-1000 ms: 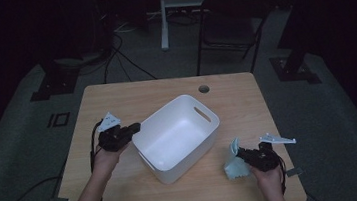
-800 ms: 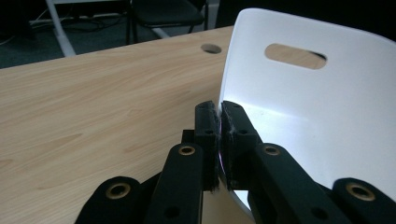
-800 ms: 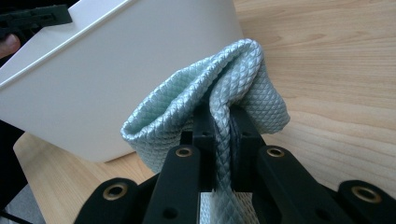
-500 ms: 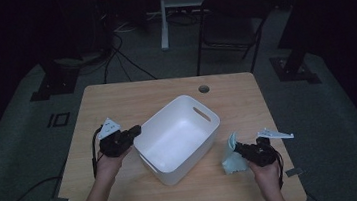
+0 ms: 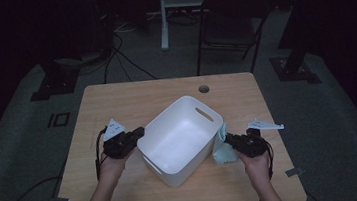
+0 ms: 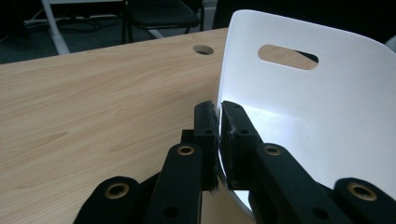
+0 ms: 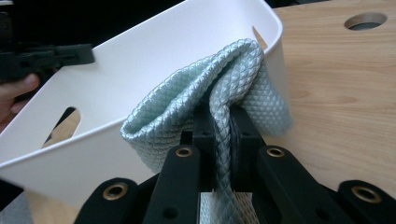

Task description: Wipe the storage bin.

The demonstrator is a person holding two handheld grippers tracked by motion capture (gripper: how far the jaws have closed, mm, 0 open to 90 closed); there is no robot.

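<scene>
Bench: pale wooden bench with a round cable hole near its far edge; the white bin stands on it, turned at an angle to the edges.
Bin: white plastic bin, open top, with an oval handle slot in each end wall; nothing shows on its floor in the high view.
Left hand-held gripper: the left hand-held gripper is at the bin's left rim; in the left gripper view its jaws stand pressed on the thin white wall, one jaw outside and one inside, pinching the rim.
Right hand-held gripper: the right hand-held gripper is just beside the bin's right wall; in the right gripper view its jaws are clamped on a fold of the cloth.
Cloth: pale green cloth with a diamond quilted texture, bunched above the jaws and leaning against the outside of the bin near its rim; in the high view its lower part hangs down to the bench beside the bin.
Hands: the left hand and the right hand come in from the near edge, each gripping its tool.
Surroundings: a dark folding chair stands on the grey floor beyond the bench, with cables trailing over the floor to the left.
</scene>
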